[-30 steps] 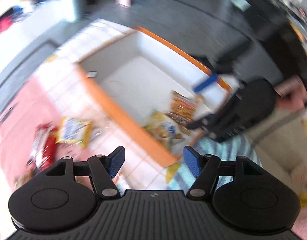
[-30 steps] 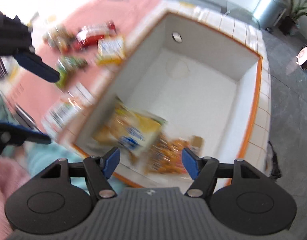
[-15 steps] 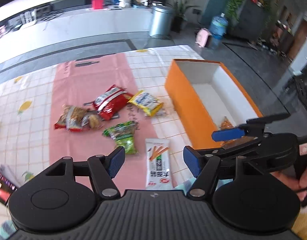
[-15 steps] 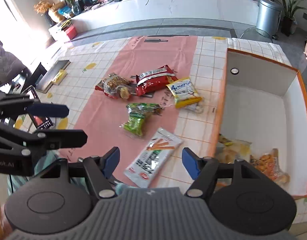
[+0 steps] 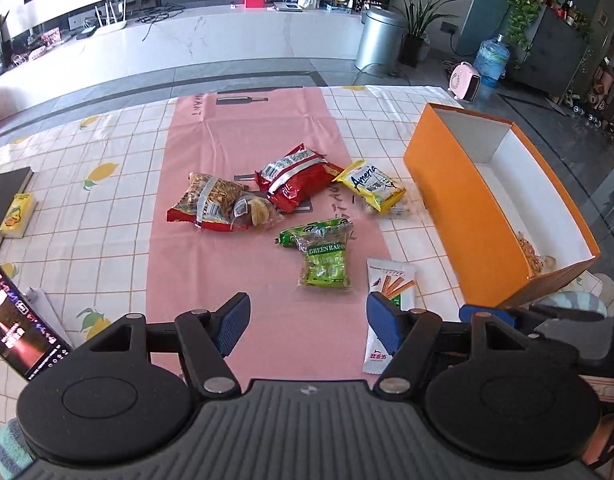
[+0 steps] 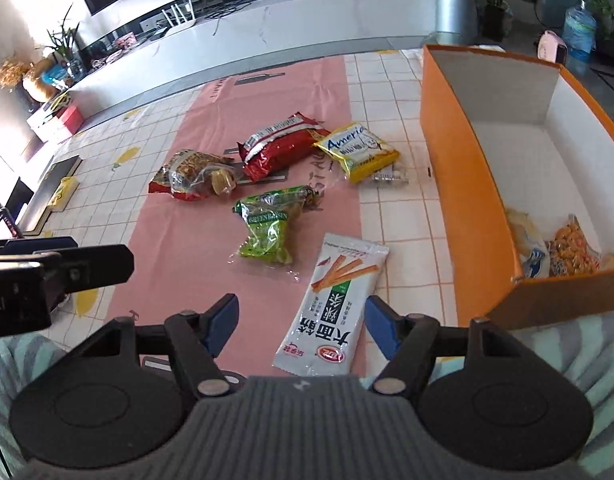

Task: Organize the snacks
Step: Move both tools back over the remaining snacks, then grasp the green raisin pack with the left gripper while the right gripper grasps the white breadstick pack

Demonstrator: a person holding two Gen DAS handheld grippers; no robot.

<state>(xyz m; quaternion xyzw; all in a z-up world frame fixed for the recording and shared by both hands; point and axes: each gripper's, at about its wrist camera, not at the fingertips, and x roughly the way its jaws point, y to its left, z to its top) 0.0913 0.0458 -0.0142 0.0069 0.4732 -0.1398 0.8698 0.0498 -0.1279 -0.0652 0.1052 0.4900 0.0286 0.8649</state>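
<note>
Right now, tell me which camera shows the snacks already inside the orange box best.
The right wrist view: it looks over the orange box wall, showing two packets at the near end. The left wrist view catches only a sliver of them behind the box's near wall.

Left gripper point(image 5: 309, 322) over the pink runner point(image 5: 251, 140), jaws apart, nothing between the blue pads. On the runner: red snack bag point(image 5: 297, 178), clear-fronted snack bag point(image 5: 211, 202) touching it, green raisin pack point(image 5: 325, 256). Yellow packet point(image 5: 371, 186) lies just beside the orange box point(image 5: 467, 208). White stick-snack sachet point(image 5: 391, 280) lies partly behind the right pad. Snacks visible in the box's near corner.
</note>
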